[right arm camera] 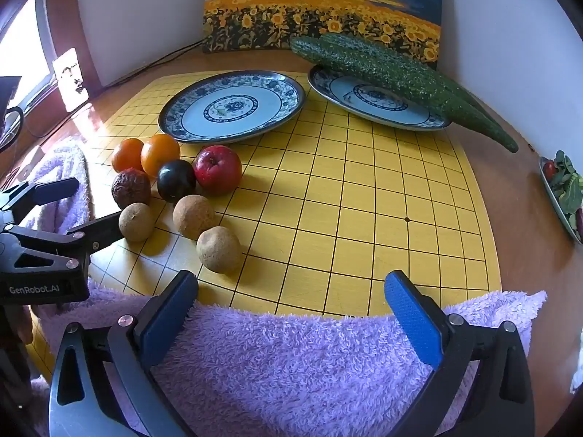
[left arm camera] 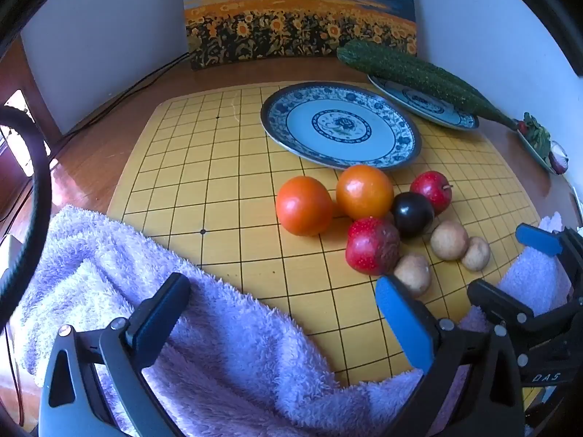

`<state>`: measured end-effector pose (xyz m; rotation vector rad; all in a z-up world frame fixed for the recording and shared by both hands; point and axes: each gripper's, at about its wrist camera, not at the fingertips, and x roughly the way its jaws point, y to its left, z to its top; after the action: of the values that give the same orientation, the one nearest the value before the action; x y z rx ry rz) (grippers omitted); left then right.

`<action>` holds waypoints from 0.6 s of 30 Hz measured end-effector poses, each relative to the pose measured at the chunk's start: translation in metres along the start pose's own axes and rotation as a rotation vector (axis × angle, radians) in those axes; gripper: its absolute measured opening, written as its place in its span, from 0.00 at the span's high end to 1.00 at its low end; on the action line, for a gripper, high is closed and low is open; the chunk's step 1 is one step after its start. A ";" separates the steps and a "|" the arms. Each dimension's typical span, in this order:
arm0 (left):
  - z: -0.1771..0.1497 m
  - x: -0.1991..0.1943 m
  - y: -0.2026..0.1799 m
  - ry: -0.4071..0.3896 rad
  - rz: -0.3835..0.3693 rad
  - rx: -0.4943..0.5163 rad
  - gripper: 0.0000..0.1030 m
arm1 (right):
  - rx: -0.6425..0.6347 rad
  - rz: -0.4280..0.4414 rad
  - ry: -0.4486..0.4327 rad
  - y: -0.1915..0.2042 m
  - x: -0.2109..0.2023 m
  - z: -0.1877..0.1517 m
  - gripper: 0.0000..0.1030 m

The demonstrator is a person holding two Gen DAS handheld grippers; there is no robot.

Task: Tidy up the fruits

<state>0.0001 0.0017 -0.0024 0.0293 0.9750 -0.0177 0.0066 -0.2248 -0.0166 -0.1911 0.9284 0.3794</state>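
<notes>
Both the left gripper (left arm camera: 280,313) and right gripper (right arm camera: 291,309) hang released over the lilac fleecy towel (right arm camera: 291,364), the cluster of small round fruits (left arm camera: 368,218) lying just beyond, nearer the left one, before the empty blue-patterned plate (left arm camera: 408,123)

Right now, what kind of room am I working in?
Probably a home, at a wooden table against a wall. A sunflower painting leans there, patterned plates sit on a Go board, and a purple towel lies in front.
</notes>
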 end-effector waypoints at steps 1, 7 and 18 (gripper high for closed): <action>0.000 0.000 -0.001 0.001 -0.001 0.001 0.00 | 0.000 0.000 -0.001 0.000 0.000 0.000 0.00; -0.001 -0.001 -0.003 0.003 -0.006 0.007 0.00 | 0.000 0.001 0.011 -0.001 0.001 0.000 0.00; -0.003 -0.004 -0.003 -0.004 -0.010 0.014 0.00 | 0.003 0.003 0.021 -0.002 0.004 0.001 0.00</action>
<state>-0.0049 -0.0009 -0.0009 0.0372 0.9713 -0.0339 0.0101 -0.2250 -0.0198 -0.1913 0.9503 0.3788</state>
